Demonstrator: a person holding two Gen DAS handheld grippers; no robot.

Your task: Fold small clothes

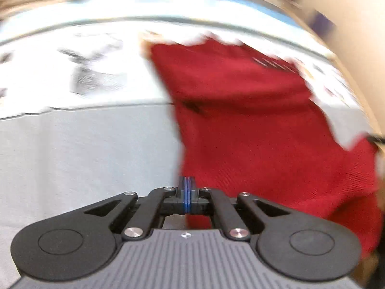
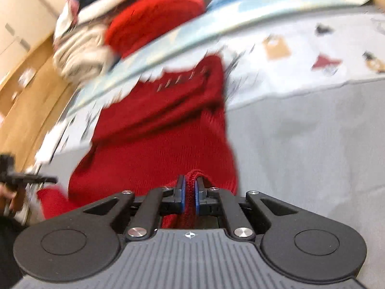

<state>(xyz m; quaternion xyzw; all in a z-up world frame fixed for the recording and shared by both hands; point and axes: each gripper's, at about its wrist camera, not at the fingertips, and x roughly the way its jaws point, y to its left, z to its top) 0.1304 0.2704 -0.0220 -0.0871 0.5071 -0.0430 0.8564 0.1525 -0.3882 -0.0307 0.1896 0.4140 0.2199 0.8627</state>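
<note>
Lift for the first fold, by my reading: right tongs (image 2: 190,193) pinch a bunched red edge of the sweater (image 2: 166,125), and left tongs (image 1: 186,192) are pressed together at its other edge (cloth between them unclear). The sweater drapes over the grey bed (image 2: 300,144). Next: carry both corners across evenly.

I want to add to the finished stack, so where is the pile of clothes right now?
In the right wrist view, the pile of clothes sits upper left, at the far edge of the bed, beyond the red sweater.
</note>
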